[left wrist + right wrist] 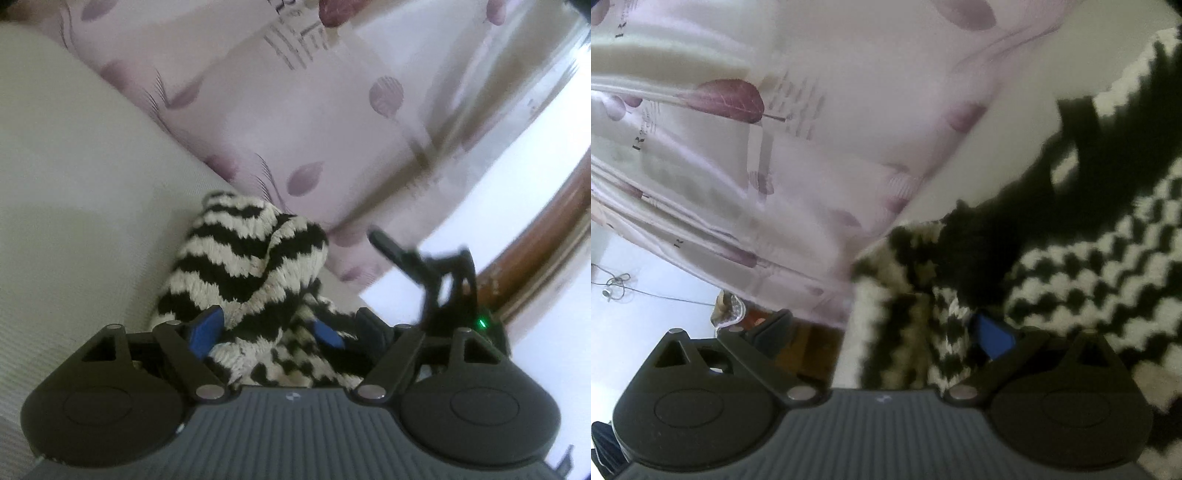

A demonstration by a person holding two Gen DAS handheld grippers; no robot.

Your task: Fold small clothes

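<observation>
A small black-and-white zigzag knit garment (251, 266) lies bunched on a pale cloth surface (81, 177). My left gripper (267, 330) has its blue pads on either side of a fold of the knit, and the fabric fills the gap between them. In the right wrist view the same knit (1089, 273) spreads over the right half. My right gripper (886, 332) stands wide apart, with one blue pad (995, 338) against the knit and the other finger (772, 328) off the fabric to the left. A dark shape, the other gripper (1082, 173), lies over the knit.
A pink curtain with purple leaf prints (295, 122) hangs just behind the surface and also shows in the right wrist view (775, 147). A brown wooden edge (546, 243) and bright floor (498, 229) lie to the right. A thin cord (617, 286) lies on the floor.
</observation>
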